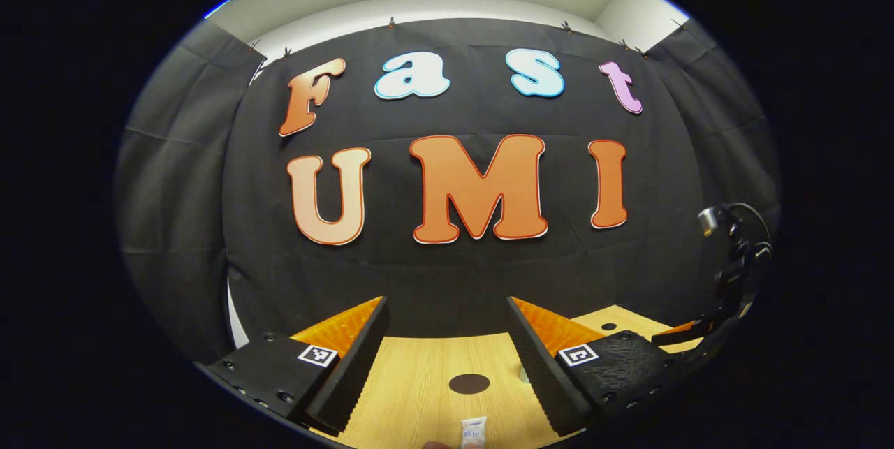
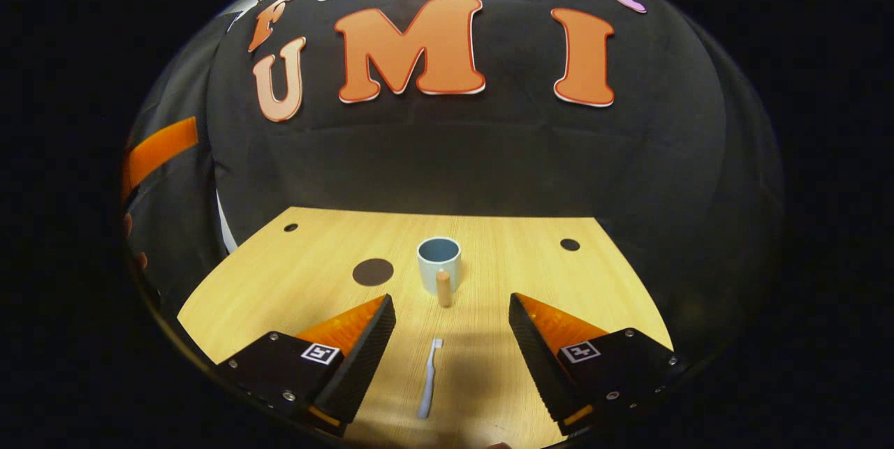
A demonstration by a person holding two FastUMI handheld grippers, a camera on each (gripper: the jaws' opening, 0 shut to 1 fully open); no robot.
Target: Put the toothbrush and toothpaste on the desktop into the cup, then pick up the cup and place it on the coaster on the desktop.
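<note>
In the right gripper view a pale cup (image 2: 438, 260) with a wooden handle (image 2: 443, 288) stands upright on the wooden desktop (image 2: 293, 295). A white toothbrush (image 2: 428, 379) lies in front of it, between the spread fingers of my right gripper (image 2: 452, 299), which is open and above the table. A dark round coaster (image 2: 372, 271) lies left of the cup. In the left gripper view my left gripper (image 1: 447, 306) is open and holds nothing. A small white toothpaste tube (image 1: 473, 432) lies below it at the near edge, just before the coaster (image 1: 469, 383).
The other gripper and its cable (image 1: 733, 274) hang at the right of the left gripper view. Two small dark holes (image 2: 290, 227) (image 2: 570, 244) sit near the desktop's far corners. The black cloth wall closes the table's back and sides.
</note>
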